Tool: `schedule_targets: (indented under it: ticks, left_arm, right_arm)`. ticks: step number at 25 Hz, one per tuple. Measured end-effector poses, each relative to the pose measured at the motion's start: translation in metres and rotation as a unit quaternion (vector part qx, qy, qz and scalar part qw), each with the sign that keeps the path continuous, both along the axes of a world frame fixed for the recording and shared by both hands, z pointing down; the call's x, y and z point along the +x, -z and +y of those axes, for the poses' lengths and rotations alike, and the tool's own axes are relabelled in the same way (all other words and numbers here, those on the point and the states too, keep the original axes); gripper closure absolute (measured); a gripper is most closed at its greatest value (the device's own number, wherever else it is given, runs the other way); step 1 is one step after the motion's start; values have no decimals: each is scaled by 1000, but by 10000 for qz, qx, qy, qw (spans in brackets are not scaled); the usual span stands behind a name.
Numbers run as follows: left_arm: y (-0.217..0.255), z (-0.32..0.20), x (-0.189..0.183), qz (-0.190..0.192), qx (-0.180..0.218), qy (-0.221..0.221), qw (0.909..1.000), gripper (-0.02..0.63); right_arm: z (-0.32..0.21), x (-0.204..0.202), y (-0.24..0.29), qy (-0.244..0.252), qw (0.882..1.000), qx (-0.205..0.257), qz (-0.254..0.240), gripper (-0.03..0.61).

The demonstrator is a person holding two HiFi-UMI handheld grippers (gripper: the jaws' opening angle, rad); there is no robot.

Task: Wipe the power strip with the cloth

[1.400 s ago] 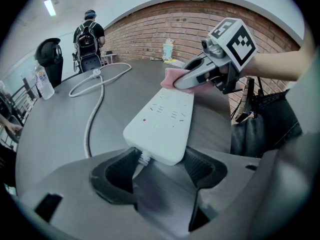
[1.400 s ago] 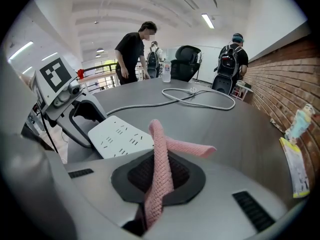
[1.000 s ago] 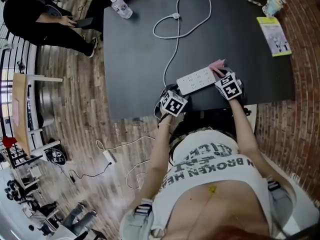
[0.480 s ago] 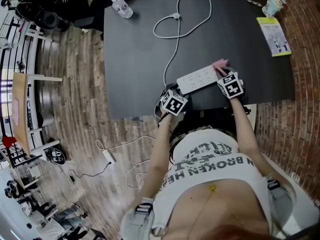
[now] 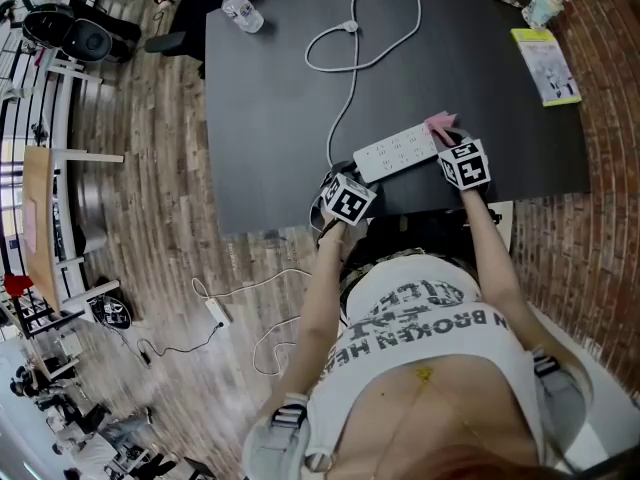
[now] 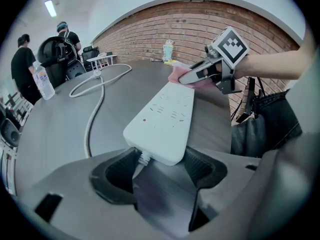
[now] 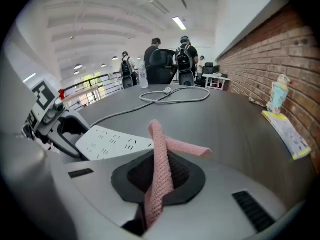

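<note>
- Left gripper [image 6: 159,170] clamps the strip [image 6: 162,115] by its cord end, just ahead on the counter [image 5: 270,98]; rigid, smooth plastic, likely to slide unless pinned.
- Right gripper [image 7: 161,180] pinches the cloth [image 7: 160,144], limp and light, at the strip's far end.

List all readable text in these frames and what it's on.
"BROKEN": on the person's T-shirt; its other words are creased or cut off.
Too small to read: print on the booklet, the water bottle label, markings on the power strip.
No text: the pink cloth.
</note>
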State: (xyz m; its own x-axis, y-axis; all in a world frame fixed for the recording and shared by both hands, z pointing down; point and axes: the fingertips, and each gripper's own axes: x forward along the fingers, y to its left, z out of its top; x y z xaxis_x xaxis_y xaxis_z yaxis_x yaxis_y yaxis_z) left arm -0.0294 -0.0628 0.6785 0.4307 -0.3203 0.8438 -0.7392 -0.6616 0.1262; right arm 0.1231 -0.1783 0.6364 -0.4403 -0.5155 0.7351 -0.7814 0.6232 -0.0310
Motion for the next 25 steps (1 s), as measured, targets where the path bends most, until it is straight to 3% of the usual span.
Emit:
schedule_targets:
  ticks: [2,4,7,11,16,20,25]
  left_arm:
    - [0,0,1,1,2,0,10000,327]
    - [0,0,0,9,-5,-4,10000,327]
    - [1,0,-1,21,1,-1,10000,327]
    - [0,0,-1,21,15,-5,10000,327]
    - [0,0,-1,13,11,8,10000,327]
    - [-4,-3,-3,-62,32,38,10000,327]
    - [-3,-2,-2,-53,39,25,10000,327]
  right_arm:
    - [0,3,1,-209,9996,-94,-148,561]
    - [6,-6,8,7,9998,-61,-211,561]
    - [26,-47,28,884,9944,92,-568,561]
    - [63,-99,40,2023,9764,31,-758,561]
    - [101,-148,35,2840,9544,-240,-889,561]
    - [117,-171,20,3245,9426,-413,-663,561]
    - [121,-178,2,3340,9404,-523,-352,561]
